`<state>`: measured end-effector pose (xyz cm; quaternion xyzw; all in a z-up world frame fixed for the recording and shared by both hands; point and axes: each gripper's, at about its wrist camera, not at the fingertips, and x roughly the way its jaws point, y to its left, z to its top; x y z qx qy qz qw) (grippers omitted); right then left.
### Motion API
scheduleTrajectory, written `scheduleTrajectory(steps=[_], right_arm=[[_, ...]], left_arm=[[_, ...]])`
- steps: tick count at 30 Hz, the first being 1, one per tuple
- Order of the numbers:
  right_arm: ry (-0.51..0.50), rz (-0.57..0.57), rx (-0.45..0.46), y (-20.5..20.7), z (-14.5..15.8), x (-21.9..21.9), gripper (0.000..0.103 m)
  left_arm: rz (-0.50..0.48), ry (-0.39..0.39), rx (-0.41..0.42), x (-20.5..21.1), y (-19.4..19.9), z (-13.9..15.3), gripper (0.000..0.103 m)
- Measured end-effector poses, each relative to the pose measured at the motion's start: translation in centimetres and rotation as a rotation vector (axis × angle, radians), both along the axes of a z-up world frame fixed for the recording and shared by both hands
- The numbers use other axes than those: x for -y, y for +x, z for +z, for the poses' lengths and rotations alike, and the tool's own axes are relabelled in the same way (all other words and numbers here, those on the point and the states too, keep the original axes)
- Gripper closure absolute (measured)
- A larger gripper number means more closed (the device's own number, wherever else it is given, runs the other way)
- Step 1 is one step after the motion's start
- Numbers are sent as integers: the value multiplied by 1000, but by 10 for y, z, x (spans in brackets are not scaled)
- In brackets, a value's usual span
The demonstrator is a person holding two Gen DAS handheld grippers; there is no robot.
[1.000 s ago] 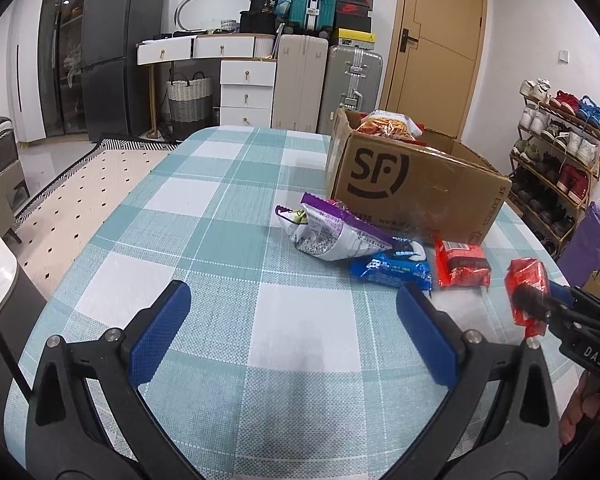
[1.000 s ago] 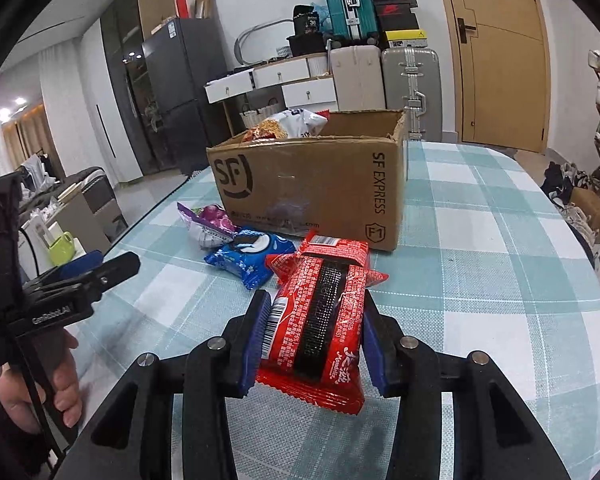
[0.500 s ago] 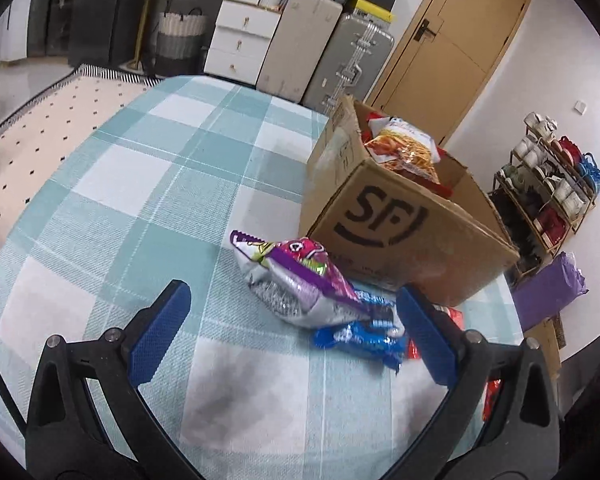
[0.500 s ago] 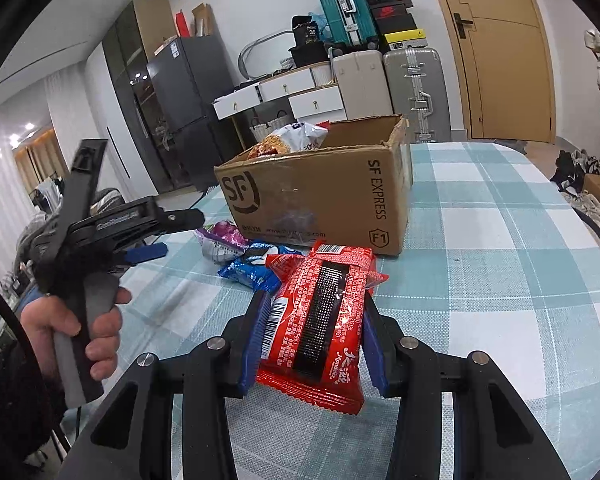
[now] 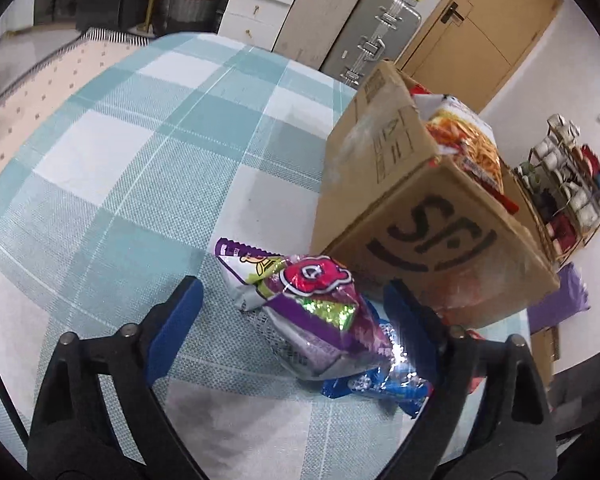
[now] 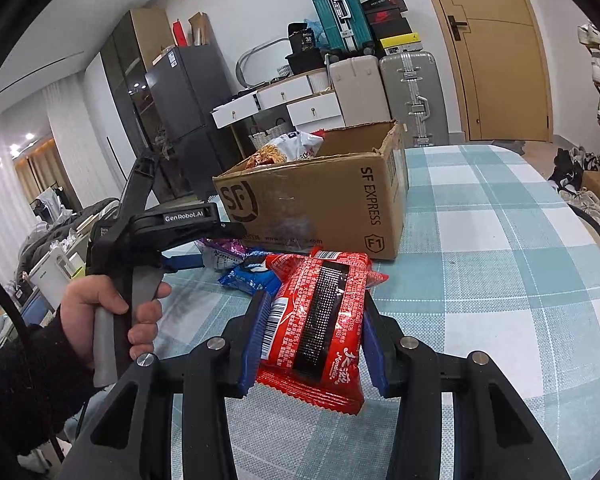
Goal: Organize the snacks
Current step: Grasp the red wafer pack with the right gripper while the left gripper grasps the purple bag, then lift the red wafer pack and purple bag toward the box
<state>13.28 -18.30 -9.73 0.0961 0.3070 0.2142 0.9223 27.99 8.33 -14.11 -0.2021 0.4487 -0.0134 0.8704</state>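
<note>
— Left wrist view first: what does the left gripper (image 5: 292, 312) have?
— Nothing. Its jaws stand wide apart, straddling the purple snack bag (image 5: 300, 308), which lies on the checked tablecloth (image 5: 112, 152) just beside the cardboard box (image 5: 428, 224) and overlaps a blue packet (image 5: 384, 384).
— And the other side?
— The right gripper (image 6: 312, 336) is clamped on a red snack packet (image 6: 320, 320), lifted above the table, near the box's right corner. Chip bags (image 6: 288, 148) sit inside the box at its far left.
</note>
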Motion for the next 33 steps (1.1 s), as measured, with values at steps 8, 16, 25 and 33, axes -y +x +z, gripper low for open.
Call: scheduleTrajectory(steps=[8,16,25,33], right_arm=[[60,-41,-14,1,-2,14,59],[-33,-31,30,-6,3,0,59],[-35,-46,28,-6,4,0,59],[-106,-6,45,-7,5,-16,63]], left_arm=[[-51,-15,42,1,-9,-5,54],[-77,57,77,5,-36,12,58],[-106,113,188,15,-95,47,58],[-130,114,222,15,-134,64,58]])
